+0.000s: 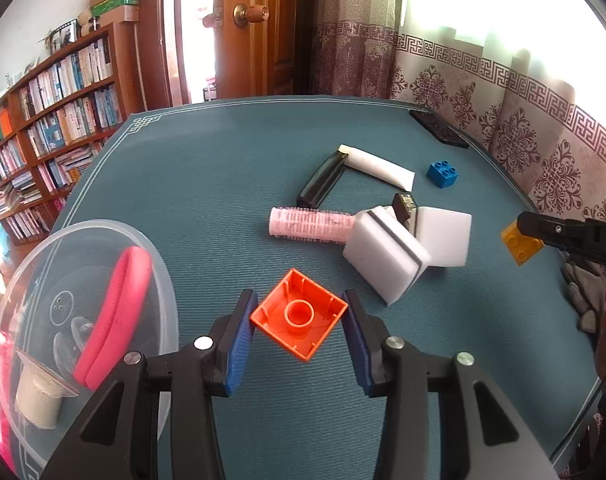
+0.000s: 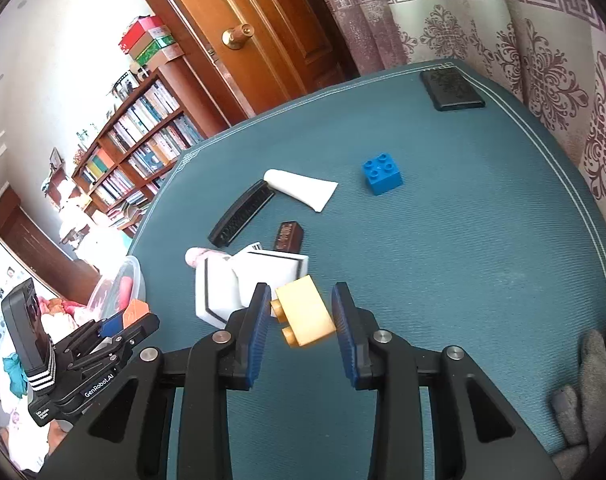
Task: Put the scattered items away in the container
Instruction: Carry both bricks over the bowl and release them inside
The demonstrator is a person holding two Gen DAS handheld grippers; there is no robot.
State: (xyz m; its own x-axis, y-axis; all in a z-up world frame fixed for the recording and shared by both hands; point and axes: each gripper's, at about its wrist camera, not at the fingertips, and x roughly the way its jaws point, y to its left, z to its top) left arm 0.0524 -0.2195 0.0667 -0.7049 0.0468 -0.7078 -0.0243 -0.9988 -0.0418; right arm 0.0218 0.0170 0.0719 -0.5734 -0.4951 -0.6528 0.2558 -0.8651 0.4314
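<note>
My left gripper (image 1: 299,320) is shut on an orange brick (image 1: 299,314), pinched by two corners with its hollow underside facing the camera. It hangs just right of the clear plastic container (image 1: 165,280), which holds a pink item (image 1: 115,316) and a beige piece. In the right wrist view, my right gripper (image 2: 301,312) is shut on a yellow brick (image 2: 307,314) with its studs against the left pad, above the teal table cover. A blue brick (image 2: 382,174) sits alone farther back.
On the teal cover (image 1: 223,168) lie a white tube (image 1: 379,166), a black comb (image 1: 321,180), a pink hair roller (image 1: 307,224), two white sponges (image 1: 387,256), a small dark box (image 1: 405,206) and a black case (image 1: 439,128). Grey gloves (image 2: 595,380) lie at the right edge.
</note>
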